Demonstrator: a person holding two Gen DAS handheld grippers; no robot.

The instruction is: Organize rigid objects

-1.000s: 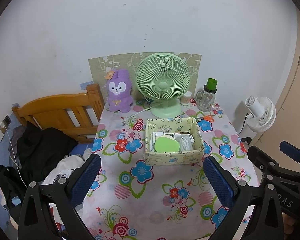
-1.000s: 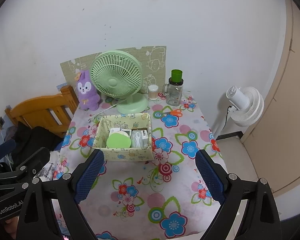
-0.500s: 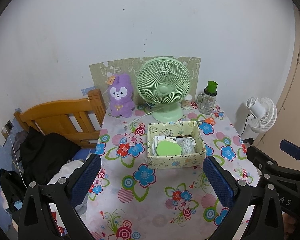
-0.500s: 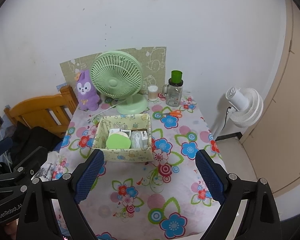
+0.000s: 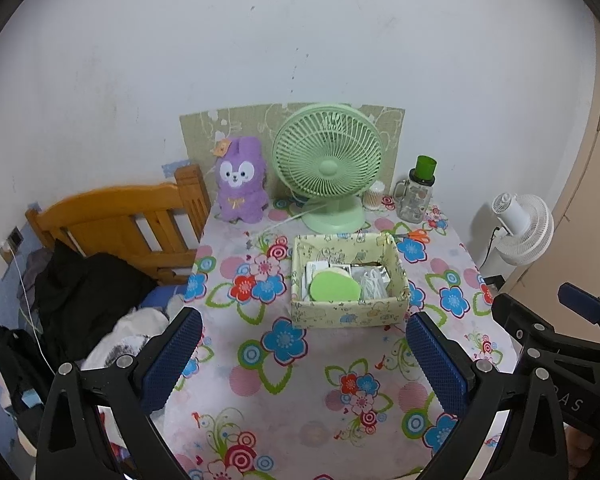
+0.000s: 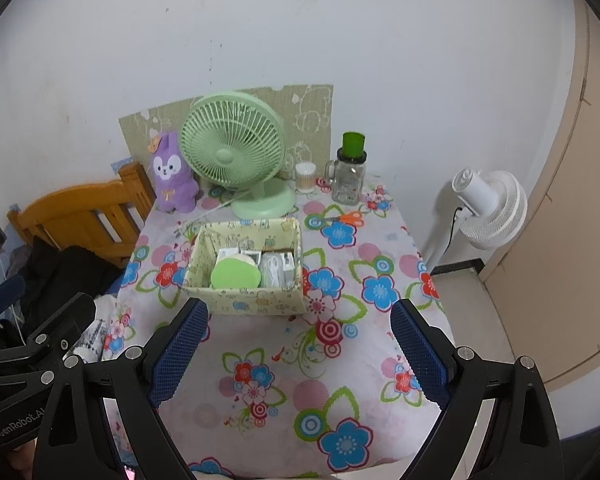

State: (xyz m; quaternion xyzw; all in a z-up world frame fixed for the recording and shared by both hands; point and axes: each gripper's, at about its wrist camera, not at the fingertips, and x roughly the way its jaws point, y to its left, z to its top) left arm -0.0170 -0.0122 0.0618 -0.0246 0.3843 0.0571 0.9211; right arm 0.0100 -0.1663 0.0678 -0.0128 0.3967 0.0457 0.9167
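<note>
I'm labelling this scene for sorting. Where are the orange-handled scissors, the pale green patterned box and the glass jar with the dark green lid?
Orange-handled scissors [image 6: 348, 217], right wrist view, on the handles.
Pale green patterned box [image 6: 256, 301], right wrist view, on its front wall.
Glass jar with the dark green lid [image 5: 414, 200], left wrist view, on the glass body.

Patterned box [image 5: 346, 314] mid-table w/ small items

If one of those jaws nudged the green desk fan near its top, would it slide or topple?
The green desk fan would probably tip rather than slide: its large head sits high on a narrow neck. The wide round base should resist a light push. Its white cord trailing across the tablecloth might drag.
</note>
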